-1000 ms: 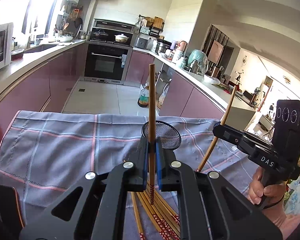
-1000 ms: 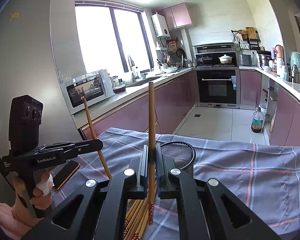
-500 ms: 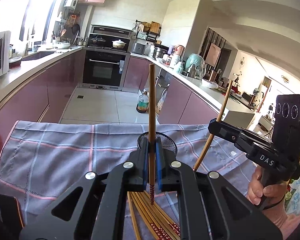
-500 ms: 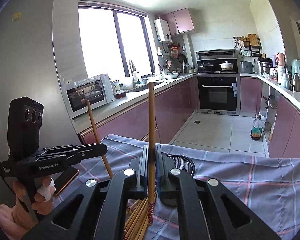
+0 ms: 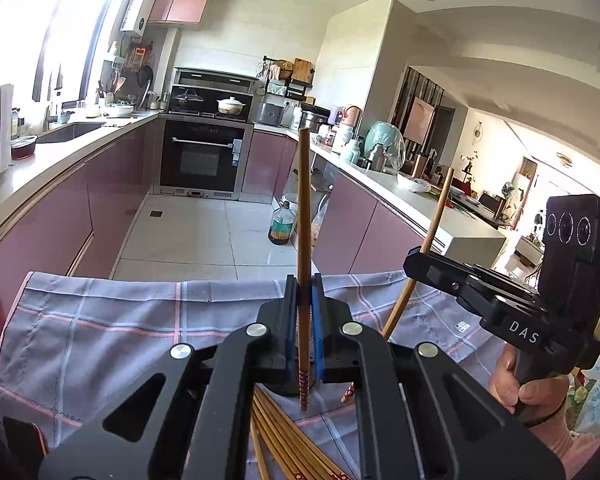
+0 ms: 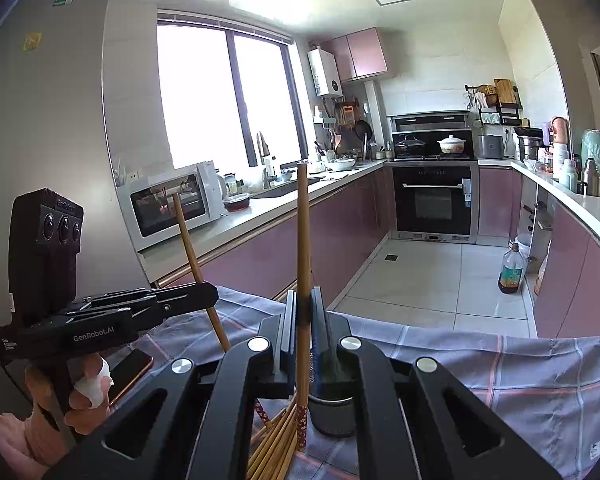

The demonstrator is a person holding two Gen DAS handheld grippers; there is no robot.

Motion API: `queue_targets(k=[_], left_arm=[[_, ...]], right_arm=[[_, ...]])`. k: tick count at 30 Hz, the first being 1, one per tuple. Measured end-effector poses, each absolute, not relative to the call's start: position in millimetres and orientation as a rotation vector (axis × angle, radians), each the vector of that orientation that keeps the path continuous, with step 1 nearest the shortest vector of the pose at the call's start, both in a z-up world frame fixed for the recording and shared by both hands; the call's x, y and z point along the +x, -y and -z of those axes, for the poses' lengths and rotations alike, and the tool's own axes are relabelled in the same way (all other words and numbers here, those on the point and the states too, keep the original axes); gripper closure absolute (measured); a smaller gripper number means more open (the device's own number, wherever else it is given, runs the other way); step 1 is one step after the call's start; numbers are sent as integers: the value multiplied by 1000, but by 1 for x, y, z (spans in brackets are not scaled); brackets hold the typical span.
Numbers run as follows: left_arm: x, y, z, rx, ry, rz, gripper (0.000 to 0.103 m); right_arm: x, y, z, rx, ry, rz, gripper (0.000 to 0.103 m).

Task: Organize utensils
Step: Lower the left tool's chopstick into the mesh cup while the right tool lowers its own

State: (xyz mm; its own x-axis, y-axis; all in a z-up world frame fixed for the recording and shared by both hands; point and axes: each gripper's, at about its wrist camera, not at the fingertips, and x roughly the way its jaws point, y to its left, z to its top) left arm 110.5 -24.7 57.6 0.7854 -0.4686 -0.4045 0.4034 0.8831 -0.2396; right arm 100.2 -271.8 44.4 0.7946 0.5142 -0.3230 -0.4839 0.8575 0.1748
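Each hand-held gripper is clamped on a single wooden chopstick held upright. In the left wrist view, the left hand-held gripper (image 5: 304,332) pinches its chopstick (image 5: 303,216) between blue pads, the patterned red tip hanging just below the jaws at lower centre. The right hand-held gripper (image 5: 420,260) sits at the right of that frame, gripping its own chopstick (image 5: 428,248), which leans to the right.

Below both, a loose bundle of chopsticks (image 5: 288,436) lies on the checked grey cloth (image 5: 100,328) covering the worktop. From the right wrist view, the black mesh holder (image 6: 332,412) stands directly behind the right gripper's jaws, largely hidden by them, just beside the bundle. A phone (image 6: 128,372) lies on the cloth at lower left, near the person's left hand (image 6: 60,408).

Further back, a microwave (image 6: 172,204) stands on the counter at centre left, an oven (image 6: 432,196) at the far end, and an oil bottle (image 6: 510,268) on the floor.
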Motion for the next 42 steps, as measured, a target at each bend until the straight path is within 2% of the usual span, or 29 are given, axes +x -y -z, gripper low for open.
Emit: queue_targets(k=[27, 42], left_arm=[[145, 42, -87, -156, -423, 460, 96], [164, 64, -73, -113, -459, 434, 96]], right_arm=[[126, 270, -66, 101, -317, -512, 98], [154, 266, -50, 102, -382, -482, 98]])
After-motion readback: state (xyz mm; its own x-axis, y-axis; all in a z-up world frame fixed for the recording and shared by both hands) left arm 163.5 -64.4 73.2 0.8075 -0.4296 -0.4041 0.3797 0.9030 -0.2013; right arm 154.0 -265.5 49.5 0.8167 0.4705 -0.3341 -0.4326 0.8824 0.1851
